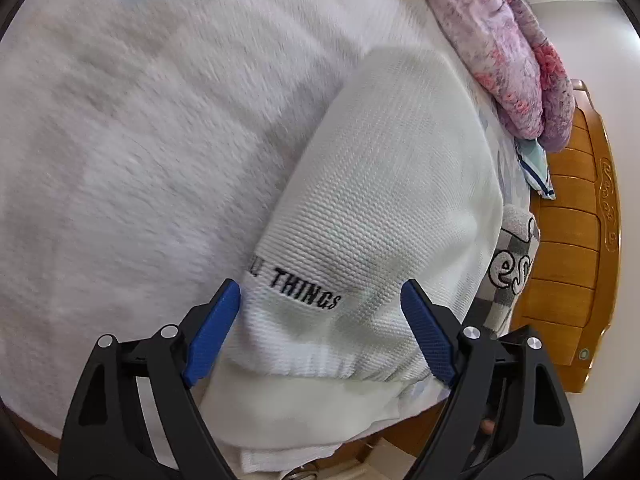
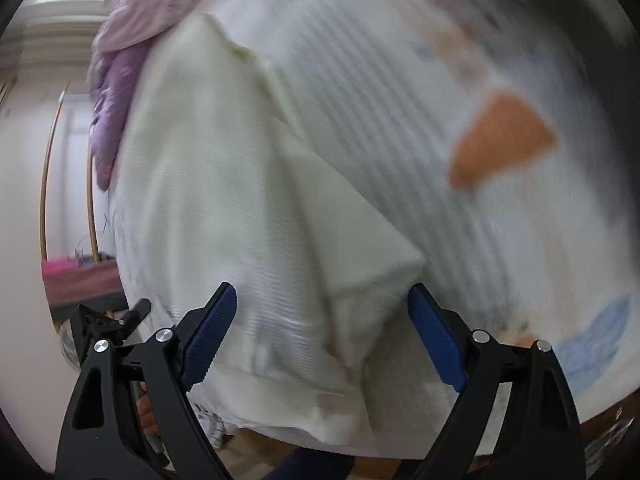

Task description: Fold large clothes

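Note:
A white knitted sweater (image 1: pixel 384 184) with black "THINGS" lettering lies folded on a bed. Its ribbed hem sits at the near edge. My left gripper (image 1: pixel 320 312) is open, its blue pads on either side of the hem, holding nothing. In the right wrist view the same cream-white garment (image 2: pixel 224 200) lies with a folded flap (image 2: pixel 360 248) over it. My right gripper (image 2: pixel 322 320) is open above the flap's near corner, empty. This view is motion-blurred.
A white fluffy blanket (image 1: pixel 140 140) covers the bed. A pink and purple floral quilt (image 1: pixel 516 48) lies at the far right, next to a wooden headboard (image 1: pixel 572 220). A grey checked cushion (image 1: pixel 512 264) sits beside the sweater. The sheet (image 2: pixel 460 80) has orange and blue patches.

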Tool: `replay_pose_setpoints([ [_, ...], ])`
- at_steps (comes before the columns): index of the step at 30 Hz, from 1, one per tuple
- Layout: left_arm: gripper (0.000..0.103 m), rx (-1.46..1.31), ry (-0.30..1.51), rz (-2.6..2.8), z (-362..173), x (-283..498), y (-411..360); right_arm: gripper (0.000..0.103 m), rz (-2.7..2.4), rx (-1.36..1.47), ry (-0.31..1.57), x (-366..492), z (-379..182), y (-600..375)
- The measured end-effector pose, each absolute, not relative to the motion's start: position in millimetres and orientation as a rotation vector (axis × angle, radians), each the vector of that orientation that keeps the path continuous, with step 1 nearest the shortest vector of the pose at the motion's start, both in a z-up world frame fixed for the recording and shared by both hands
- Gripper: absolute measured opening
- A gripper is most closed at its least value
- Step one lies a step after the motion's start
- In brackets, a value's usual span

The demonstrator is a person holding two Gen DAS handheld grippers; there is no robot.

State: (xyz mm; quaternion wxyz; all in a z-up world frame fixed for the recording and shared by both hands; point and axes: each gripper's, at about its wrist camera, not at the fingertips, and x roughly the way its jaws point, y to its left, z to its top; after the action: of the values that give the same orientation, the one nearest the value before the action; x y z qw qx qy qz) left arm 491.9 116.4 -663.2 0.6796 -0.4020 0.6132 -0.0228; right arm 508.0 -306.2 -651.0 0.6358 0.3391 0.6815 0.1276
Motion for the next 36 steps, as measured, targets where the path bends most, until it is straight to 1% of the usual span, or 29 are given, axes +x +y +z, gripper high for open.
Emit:
replay_pose_setpoints([
  [2, 0.084, -0.829, 1.418, -0.059, -672, 495, 103, 0.085, 0.289, 0.872, 1.569, 499, -664, -307],
  [3, 0.084, -0.8, 1.432, -0.061, -676, 494, 98, 0.085, 0.281, 0.878, 1.541, 496, -665, -307],
  [5, 0.087, -0.795, 1.453, -0.073, -684, 495, 95, 0.088, 0.289, 0.91, 1.516, 493, -667, -303],
  [9, 0.088, -0.798, 1.456, -0.081, -690, 496, 95, 0.085, 0.403, 0.955, 1.525, 495, -663, -280],
  [11, 0.089, -0.793, 1.461, -0.098, -693, 499, 92, 0.089, 0.371, 0.907, 1.542, 496, -670, -270],
  [14, 0.092, -0.79, 1.47, -0.123, -698, 502, 90, 0.096, 0.342, 1.047, 1.496, 499, -682, -276],
  [17, 0.094, -0.782, 1.484, -0.149, -702, 506, 88, 0.096, 0.34, 1.12, 1.495, 501, -685, -280],
  [19, 0.094, -0.769, 1.504, -0.144, -701, 507, 87, 0.092, 0.396, 1.136, 1.512, 503, -681, -278],
  [20, 0.094, -0.765, 1.51, -0.147, -701, 508, 86, 0.088, 0.436, 1.154, 1.506, 505, -676, -273],
  [21, 0.094, -0.761, 1.514, -0.159, -701, 508, 85, 0.083, 0.436, 1.105, 1.503, 506, -671, -269],
  [22, 0.094, -0.753, 1.515, -0.168, -701, 508, 83, 0.071, 0.39, 1.024, 1.511, 506, -672, -268],
  [23, 0.094, -0.745, 1.517, -0.174, -700, 509, 81, 0.066, 0.357, 1.038, 1.504, 503, -677, -270],
  [25, 0.094, -0.719, 1.526, -0.195, -700, 508, 77, 0.064, 0.273, 1.19, 1.428, 491, -686, -281],
  [27, 0.087, -0.695, 1.522, -0.196, -699, 508, 73, 0.063, 0.222, 1.211, 1.394, 487, -683, -279],
  [28, 0.079, -0.687, 1.52, -0.192, -698, 508, 72, 0.059, 0.203, 1.184, 1.397, 489, -678, -275],
  [29, 0.068, -0.668, 1.517, -0.193, -696, 509, 71, 0.045, 0.195, 1.162, 1.405, 490, -675, -272],
  [30, 0.063, -0.65, 1.515, -0.199, -693, 508, 70, 0.036, 0.203, 1.133, 1.412, 493, -668, -268],
  [31, 0.053, -0.628, 1.51, -0.209, -688, 507, 70, 0.027, 0.22, 1.111, 1.409, 496, -660, -265],
  [32, 0.043, -0.626, 1.501, -0.22, -683, 505, 72, 0.024, 0.214, 1.068, 1.412, 499, -651, -257],
  [33, 0.038, -0.62, 1.486, -0.235, -674, 504, 73, 0.023, 0.217, 0.975, 1.412, 504, -636, -252],
  [34, 0.031, -0.606, 1.471, -0.246, -665, 502, 72, 0.021, 0.224, 0.915, 1.409, 507, -625, -245],
  [35, 0.028, -0.595, 1.455, -0.259, -654, 500, 70, 0.02, 0.235, 0.839, 1.402, 510, -610, -239],
  [36, 0.027, -0.596, 1.437, -0.268, -641, 500, 68, 0.02, 0.242, 0.789, 1.388, 513, -594, -235],
])
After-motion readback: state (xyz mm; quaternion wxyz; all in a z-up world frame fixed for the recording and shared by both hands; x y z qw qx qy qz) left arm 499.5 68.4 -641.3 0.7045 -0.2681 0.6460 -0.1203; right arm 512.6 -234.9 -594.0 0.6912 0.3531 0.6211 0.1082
